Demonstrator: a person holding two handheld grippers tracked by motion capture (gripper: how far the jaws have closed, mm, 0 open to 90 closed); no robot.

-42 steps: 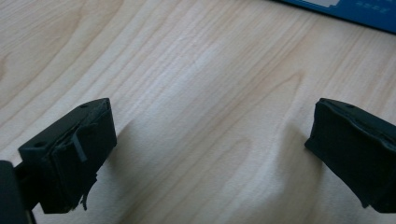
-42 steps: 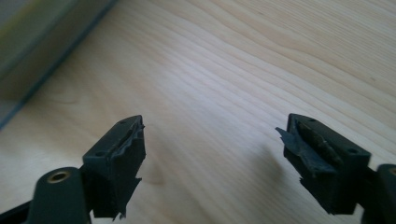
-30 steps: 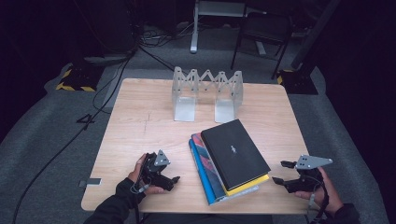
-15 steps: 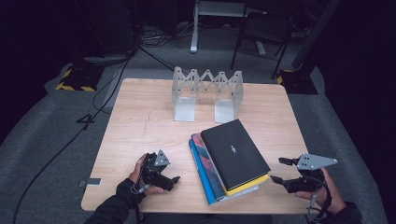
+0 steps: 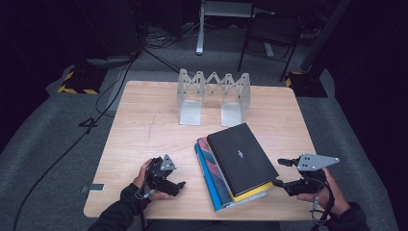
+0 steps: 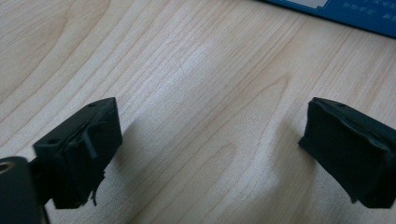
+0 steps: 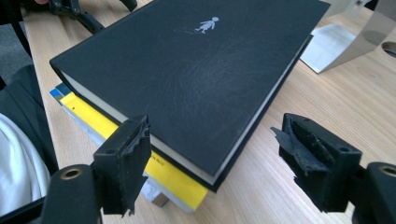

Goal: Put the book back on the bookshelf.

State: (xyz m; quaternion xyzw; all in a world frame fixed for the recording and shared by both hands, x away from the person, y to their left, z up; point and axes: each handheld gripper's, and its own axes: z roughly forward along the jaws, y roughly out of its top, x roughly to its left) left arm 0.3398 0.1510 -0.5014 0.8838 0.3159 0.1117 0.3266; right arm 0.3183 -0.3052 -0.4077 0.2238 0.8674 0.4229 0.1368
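Across the wooden table [image 5: 144,125] we find the right gripper [image 7: 215,163], jaws apart and empty, poised just before the near corner of the black book [image 7: 187,70] topping the stack; next, we judge, it must close on that corner.

Book stack [image 5: 231,175] lies on surface [image 5: 144,139], near front edge. Folding book rack [image 5: 214,96] stands behind stack. Left gripper [image 5: 179,185] left of stack; right gripper [image 5: 283,174] just right of it.
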